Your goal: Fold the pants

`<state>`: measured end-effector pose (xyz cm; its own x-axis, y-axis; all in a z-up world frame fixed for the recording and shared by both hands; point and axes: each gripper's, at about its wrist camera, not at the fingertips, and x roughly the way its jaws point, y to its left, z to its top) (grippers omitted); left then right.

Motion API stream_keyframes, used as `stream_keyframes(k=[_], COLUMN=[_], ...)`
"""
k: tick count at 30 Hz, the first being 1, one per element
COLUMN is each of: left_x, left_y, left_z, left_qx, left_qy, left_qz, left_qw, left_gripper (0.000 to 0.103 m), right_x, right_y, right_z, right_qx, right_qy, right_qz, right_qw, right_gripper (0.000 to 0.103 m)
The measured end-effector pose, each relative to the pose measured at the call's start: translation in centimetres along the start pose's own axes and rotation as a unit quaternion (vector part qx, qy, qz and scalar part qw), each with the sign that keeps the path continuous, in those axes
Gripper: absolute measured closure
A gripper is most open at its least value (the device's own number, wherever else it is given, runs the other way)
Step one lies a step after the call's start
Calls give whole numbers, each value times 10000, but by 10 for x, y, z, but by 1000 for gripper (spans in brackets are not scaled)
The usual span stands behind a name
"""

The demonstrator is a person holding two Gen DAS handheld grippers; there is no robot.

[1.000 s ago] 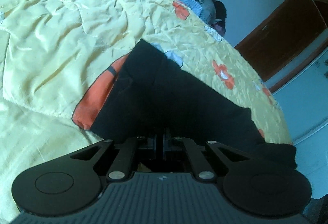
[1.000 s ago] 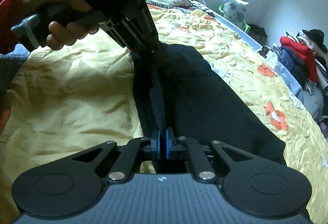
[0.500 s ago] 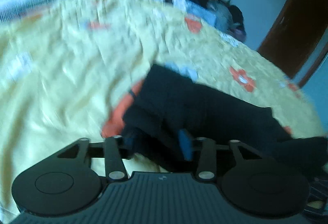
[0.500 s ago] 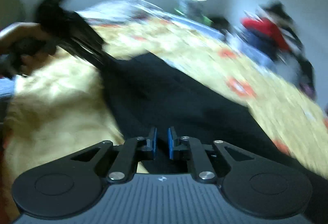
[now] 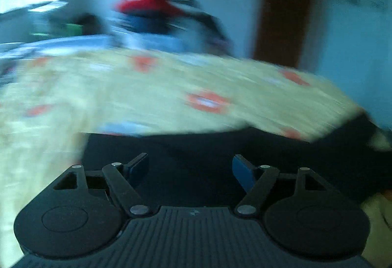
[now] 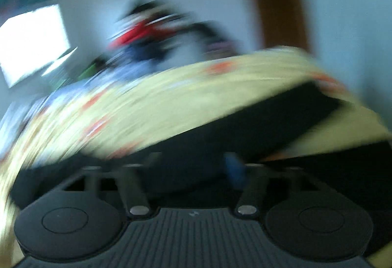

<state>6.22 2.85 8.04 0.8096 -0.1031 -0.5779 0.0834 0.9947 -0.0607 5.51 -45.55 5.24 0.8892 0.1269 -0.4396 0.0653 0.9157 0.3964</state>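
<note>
Both my views are badly smeared. Ahead of my left gripper point(image 5: 189, 167), its fingers spread with nothing between them, the black pants point(image 5: 220, 150) lie flat on the yellow bedspread point(image 5: 147, 86), which stretches bare beyond. A heap of clothes point(image 5: 156, 13) and a brown door point(image 5: 284, 6) close the far side.

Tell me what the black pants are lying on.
The black pants lie on a yellow bedspread with orange flowers. The bedspread shows all around them; the part directly beneath is covered. Both frames are blurred, so folds underneath cannot be made out.
</note>
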Motion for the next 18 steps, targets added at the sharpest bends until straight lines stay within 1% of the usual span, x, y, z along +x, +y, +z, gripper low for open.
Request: stream_keyframes(k=[1, 2, 3, 4, 7, 8, 10, 12, 14, 15, 16, 17, 18], left_x=[8, 15, 23, 28, 44, 48, 58, 68, 79, 85, 88, 89, 89], left_y=[-15, -32, -50, -65, -109, -118, -133, -141, -147, -152, -156, -159, -162], left_z=[0, -2, -5, -10, -22, -24, -30, -34, -38, -39, -41, -44, -44], left_qx=[249, 538, 889, 1188, 2141, 2326, 2613, 2809, 2970, 3030, 3081, 3137, 3179], left_qy=[126, 209, 255, 259, 214, 202, 213, 273, 332, 355, 378, 381, 328], left_qz=[-339, -600, -805, -950, -1289, -1364, -1499, -1531, -1547, -1560, -1544, -1522, -1519], left_qw=[9990, 9965, 9925, 9880, 9680, 9627, 9533, 9471, 9417, 9395, 9380, 9365, 9353], left_gripper=[26, 26, 26, 26, 28, 28, 28, 29, 30, 33, 34, 34, 34], right_x=[3, 7, 10, 15, 35, 42, 52, 60, 68, 71, 75, 82, 86], right_y=[-22, -41, -59, -74, -109, -115, -119, -121, -117, -117, -118, -122, -125], right_z=[8, 14, 18, 20, 21, 21, 21, 24, 28, 30, 30, 33, 32], right_qx=[376, 725, 1064, 1391, 2255, 2409, 2572, 2615, 2523, 2476, 2483, 2543, 2622], right_qy=[-162, -294, -379, -398, -283, -238, -188, -200, -183, -162, -120, -60, -9], right_qz=[-196, -338, -430, -437, -300, -197, -190, -177, -199, -200, -223, -248, -245], right_qw=[9990, 9964, 9927, 9885, 9734, 9701, 9660, 9648, 9673, 9685, 9683, 9668, 9647], right_gripper=[28, 28, 28, 28, 28, 28, 29, 29, 30, 34, 52, 64, 81])
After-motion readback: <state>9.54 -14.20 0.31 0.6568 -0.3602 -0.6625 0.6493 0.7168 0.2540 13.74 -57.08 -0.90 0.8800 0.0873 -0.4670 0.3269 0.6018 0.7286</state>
